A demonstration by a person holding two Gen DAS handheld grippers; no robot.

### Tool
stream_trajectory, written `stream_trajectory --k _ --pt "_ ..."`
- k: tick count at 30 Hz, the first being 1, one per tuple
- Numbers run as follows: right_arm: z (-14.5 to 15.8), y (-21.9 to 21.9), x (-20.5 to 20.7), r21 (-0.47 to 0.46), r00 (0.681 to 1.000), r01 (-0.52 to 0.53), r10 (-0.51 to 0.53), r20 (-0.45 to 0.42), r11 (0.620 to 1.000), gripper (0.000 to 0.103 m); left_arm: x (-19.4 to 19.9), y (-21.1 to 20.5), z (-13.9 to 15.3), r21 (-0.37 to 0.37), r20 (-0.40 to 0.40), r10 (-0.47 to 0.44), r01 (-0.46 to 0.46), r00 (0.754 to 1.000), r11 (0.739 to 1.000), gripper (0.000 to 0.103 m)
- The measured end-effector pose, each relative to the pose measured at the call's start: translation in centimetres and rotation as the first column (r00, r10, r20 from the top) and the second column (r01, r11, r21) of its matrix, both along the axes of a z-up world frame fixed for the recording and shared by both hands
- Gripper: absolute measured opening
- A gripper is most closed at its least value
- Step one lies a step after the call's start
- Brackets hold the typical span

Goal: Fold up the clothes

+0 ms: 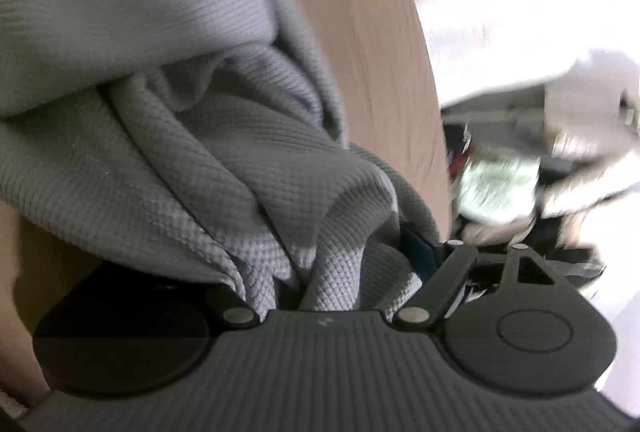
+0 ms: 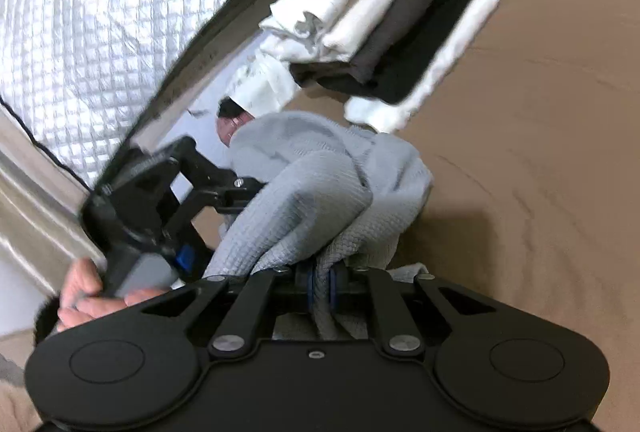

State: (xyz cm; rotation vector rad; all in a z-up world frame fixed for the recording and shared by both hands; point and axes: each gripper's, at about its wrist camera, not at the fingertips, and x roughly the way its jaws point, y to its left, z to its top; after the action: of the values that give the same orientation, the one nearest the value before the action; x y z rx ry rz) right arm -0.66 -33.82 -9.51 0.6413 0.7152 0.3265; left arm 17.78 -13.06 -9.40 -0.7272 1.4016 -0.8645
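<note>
A grey waffle-knit garment (image 2: 320, 184) hangs bunched between both grippers above a brown surface (image 2: 540, 172). My right gripper (image 2: 320, 286) is shut on a thick fold of it, squeezed between the blue pads. My left gripper (image 2: 244, 190), held by a hand (image 2: 84, 296), reaches in from the left and grips another part of the same cloth. In the left wrist view the grey garment (image 1: 200, 152) drapes over the left gripper (image 1: 352, 272) and hides its fingertips; the folds run tight into the jaws.
A stack of folded white and dark clothes (image 2: 400, 12) lies on the brown surface behind the garment. A silver quilted cover (image 2: 80, 12) fills the far left. In the left wrist view there is blurred clutter (image 1: 500, 184) beyond the brown surface (image 1: 368, 52).
</note>
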Motion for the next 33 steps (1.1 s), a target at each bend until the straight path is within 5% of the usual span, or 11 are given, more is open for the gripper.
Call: stream_trajectory --k 2,8,15,21,28,33 --pt "0.5 -0.3 -2.2 -0.041 1.0 -0.007 0.007 0.007 0.999 0.013 -1.2 -2.2 1.3 -0.015 0.045 -0.04 0.04 0.998 0.999 0.08" --pt "3.8 -0.3 -5.1 -0.182 0.995 -0.06 0.074 0.071 0.981 0.013 -2.4 -2.6 8.4 -0.085 0.182 0.044 -0.029 0.982 0.996 0.081" --pt "8.1 -0.9 -5.5 -0.238 0.98 -0.121 0.154 0.124 0.964 0.012 -4.2 -2.7 11.5 -0.144 0.264 0.071 -0.034 0.962 0.989 0.081" --pt "12.9 1.0 -4.6 -0.397 0.968 -0.12 0.196 0.157 0.91 0.011 -5.7 -2.8 14.0 -0.195 0.327 0.097 -0.033 0.94 0.98 0.081" --pt "22.1 -1.3 -5.1 -0.47 0.947 0.005 0.147 0.285 0.883 0.011 -3.6 -4.7 27.5 -0.228 0.557 0.021 0.128 0.83 0.965 0.081" --pt "27.5 -2.8 -7.3 -0.575 0.883 0.244 0.067 0.465 0.781 0.01 -3.3 -7.7 35.0 -0.238 0.701 0.015 0.214 0.713 0.947 0.081"
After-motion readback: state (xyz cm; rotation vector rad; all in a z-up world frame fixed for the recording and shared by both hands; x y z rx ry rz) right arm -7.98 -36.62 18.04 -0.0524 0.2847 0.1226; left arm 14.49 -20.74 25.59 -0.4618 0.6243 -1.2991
